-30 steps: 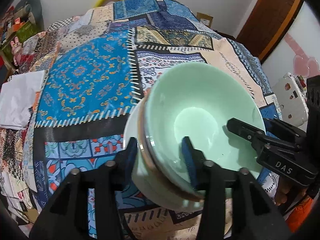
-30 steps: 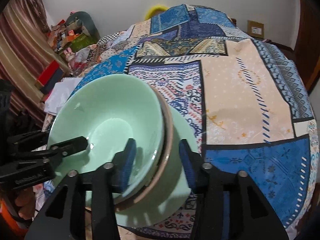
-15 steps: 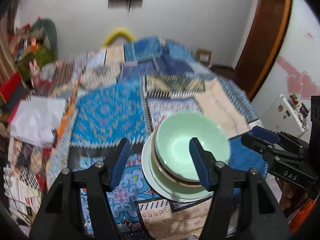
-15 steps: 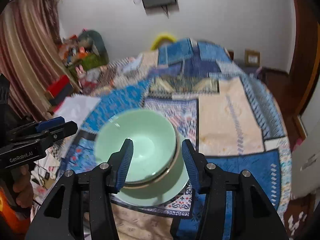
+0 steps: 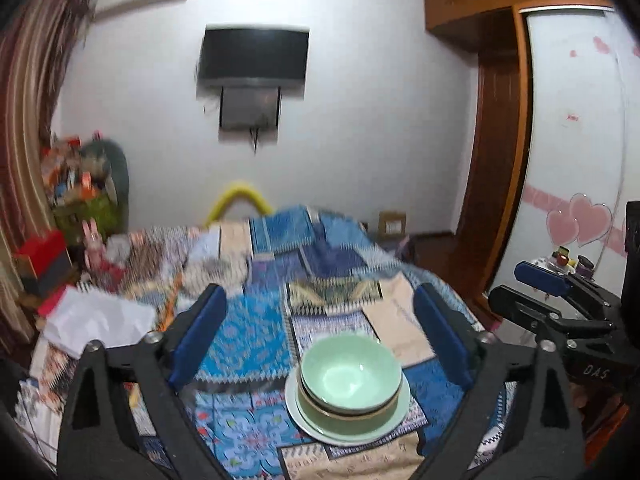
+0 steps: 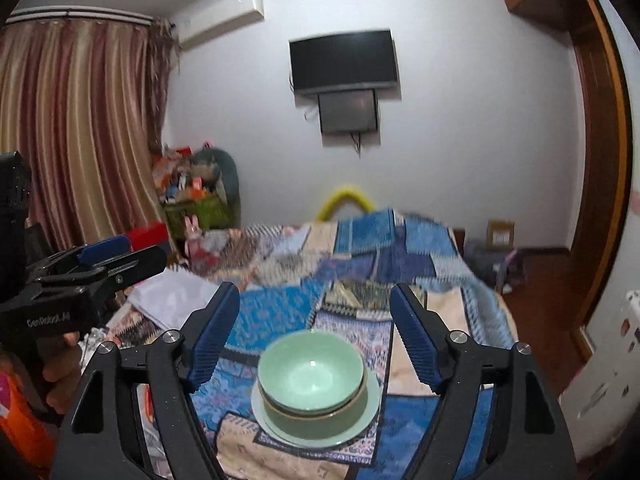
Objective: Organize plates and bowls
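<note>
The left gripper (image 5: 320, 332) and right gripper (image 6: 316, 332) are held raised, pointing slightly downward over the patterned bedspread (image 5: 256, 336), their jaws opening with nothing between them. On the bedspread's near part, 1 plate (image 6: 370, 404) is seen carrying 2 nested green bowls (image 6: 312, 376), well apart from both grippers.

Two stacked bowls (image 5: 351, 382) — perhaps three — one plate (image 5: 396, 420), two tools (image 5: 320, 336).
</note>
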Tool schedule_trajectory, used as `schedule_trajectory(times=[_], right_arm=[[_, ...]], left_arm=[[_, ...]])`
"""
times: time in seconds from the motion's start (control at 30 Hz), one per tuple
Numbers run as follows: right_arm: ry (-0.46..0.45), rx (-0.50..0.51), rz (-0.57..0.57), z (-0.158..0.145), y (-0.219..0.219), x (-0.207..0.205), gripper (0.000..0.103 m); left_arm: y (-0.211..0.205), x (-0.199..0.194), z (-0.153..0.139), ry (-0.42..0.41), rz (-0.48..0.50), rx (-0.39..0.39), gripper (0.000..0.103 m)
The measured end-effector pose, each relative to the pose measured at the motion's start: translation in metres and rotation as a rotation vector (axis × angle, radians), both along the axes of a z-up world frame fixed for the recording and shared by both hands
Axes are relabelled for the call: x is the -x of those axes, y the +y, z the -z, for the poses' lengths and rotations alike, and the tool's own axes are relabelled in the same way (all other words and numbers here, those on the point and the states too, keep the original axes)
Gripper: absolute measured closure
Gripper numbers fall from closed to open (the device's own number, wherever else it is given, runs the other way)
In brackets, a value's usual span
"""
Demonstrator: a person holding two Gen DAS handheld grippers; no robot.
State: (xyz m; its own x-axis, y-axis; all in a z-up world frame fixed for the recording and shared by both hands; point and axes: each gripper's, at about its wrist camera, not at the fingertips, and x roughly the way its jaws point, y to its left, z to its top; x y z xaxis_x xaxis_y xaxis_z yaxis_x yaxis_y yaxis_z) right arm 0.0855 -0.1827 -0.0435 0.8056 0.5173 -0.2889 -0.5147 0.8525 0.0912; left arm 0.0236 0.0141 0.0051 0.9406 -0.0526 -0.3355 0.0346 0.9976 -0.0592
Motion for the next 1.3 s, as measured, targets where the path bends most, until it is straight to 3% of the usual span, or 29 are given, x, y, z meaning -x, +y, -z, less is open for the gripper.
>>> schedule_trajectory(times=[0.3, 1.3], right_arm=[[-0.076, -0.038, 0.022, -0.007, 0.002, 0.011, 0.0], [-0.098, -0.042, 0.038, -0.011, -0.004, 0.02, 0.0]], left_arm=[[-0.004, 0.023, -0.015, -0.075, 0.003, -0.002, 0.0], [-0.005, 0.035, -0.01, -0.11, -0.005, 0.007, 0.0]])
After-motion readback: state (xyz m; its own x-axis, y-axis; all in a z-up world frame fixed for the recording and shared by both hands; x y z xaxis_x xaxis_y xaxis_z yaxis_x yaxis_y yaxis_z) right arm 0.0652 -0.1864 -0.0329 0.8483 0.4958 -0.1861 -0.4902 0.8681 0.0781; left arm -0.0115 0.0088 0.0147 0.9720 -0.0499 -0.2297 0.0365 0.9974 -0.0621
